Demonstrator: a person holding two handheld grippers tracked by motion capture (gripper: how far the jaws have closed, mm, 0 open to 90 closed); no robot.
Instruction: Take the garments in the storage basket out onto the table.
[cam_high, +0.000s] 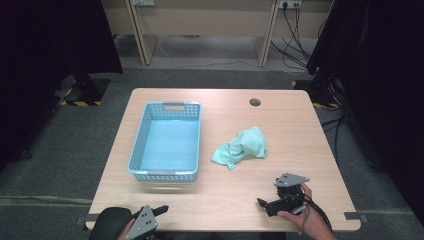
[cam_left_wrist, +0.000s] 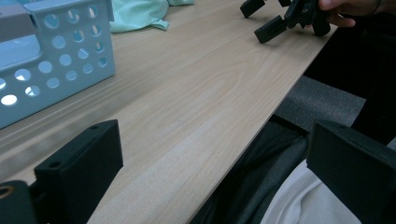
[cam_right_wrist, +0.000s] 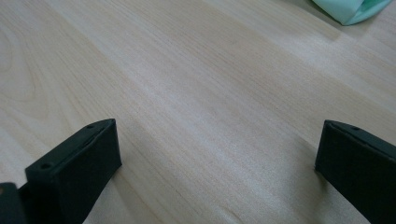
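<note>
Looking down, we see a light blue basket (cam_high: 166, 141) left of centre on the wooden table (cam_high: 280, 130), with a crumpled mint-green cloth (cam_high: 240, 148) just to its right, apart from it. Our left gripper (cam_high: 159, 212) sits at the near edge, fingers spread and empty. Our right gripper (cam_high: 267, 206) rests near the front right, fingers also spread, holding nothing.

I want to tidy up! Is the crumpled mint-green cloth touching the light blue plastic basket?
Apart. The high view shows bare wooden table between cloth and basket.
</note>
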